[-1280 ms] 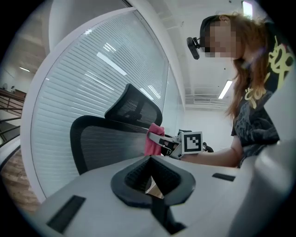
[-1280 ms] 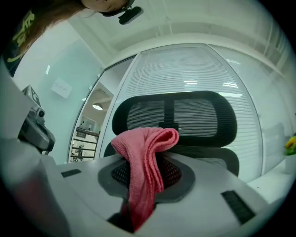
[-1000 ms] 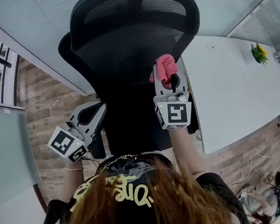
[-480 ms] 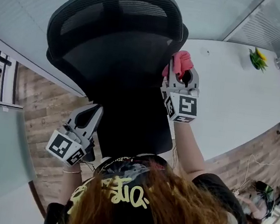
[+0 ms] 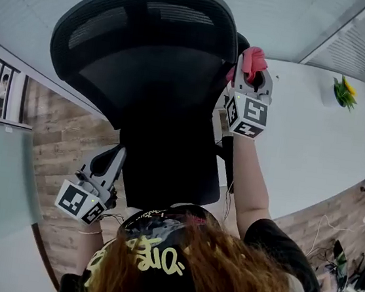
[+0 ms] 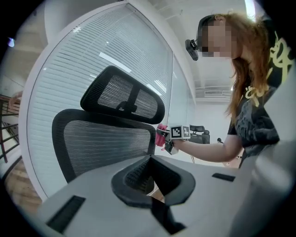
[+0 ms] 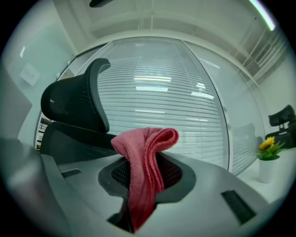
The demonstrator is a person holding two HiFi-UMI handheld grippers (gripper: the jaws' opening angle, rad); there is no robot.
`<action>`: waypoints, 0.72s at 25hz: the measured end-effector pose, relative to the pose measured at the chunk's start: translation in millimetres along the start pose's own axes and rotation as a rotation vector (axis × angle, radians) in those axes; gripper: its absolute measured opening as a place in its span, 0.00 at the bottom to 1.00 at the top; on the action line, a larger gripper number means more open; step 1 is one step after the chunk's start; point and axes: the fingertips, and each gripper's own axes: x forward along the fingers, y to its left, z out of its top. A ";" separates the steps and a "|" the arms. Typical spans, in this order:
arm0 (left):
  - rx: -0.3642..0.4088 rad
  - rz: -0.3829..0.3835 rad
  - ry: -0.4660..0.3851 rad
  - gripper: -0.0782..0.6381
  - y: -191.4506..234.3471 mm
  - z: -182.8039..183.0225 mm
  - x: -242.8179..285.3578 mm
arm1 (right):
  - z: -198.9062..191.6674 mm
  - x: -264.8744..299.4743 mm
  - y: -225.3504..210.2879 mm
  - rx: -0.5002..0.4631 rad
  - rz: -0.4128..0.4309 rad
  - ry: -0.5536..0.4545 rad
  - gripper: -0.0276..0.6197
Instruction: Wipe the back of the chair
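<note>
While I keep right gripper [image 5: 250, 74] clenched on pink cloth [image 5: 254, 57], folded wad stands out past jaws, so cloth meets chair first, not gripper. Cloth is at right edge of chair back [image 6: 106, 139], upper part, just below headrest [image 6: 122, 95]; real contact I cannot confirm. My judgement: wiping under way, stroke along edge. Left gripper [image 5: 117, 154] closed on nothing, hangs low beside chair, apart from mesh, probably to keep out of way. White worktop [image 5: 317, 125] close behind chair; I mind right arm there.
</note>
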 end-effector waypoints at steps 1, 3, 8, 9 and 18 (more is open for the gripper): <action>-0.002 0.011 -0.001 0.10 0.6 -0.5 -1.0 | -3.0 5.3 0.6 0.003 0.003 0.008 0.18; -0.005 0.031 0.001 0.10 0.4 -1.5 -0.5 | -9.4 15.4 0.4 0.009 0.009 0.023 0.18; -0.006 0.057 0.005 0.10 3.0 -3.5 -5.9 | -15.0 24.2 0.7 0.031 -0.024 0.024 0.18; -0.008 0.067 0.005 0.10 3.6 -3.8 -7.6 | -15.2 25.9 1.5 0.036 -0.031 0.019 0.18; -0.007 0.089 0.021 0.10 13.6 -5.4 -22.8 | -14.0 34.4 25.1 0.012 -0.077 0.014 0.18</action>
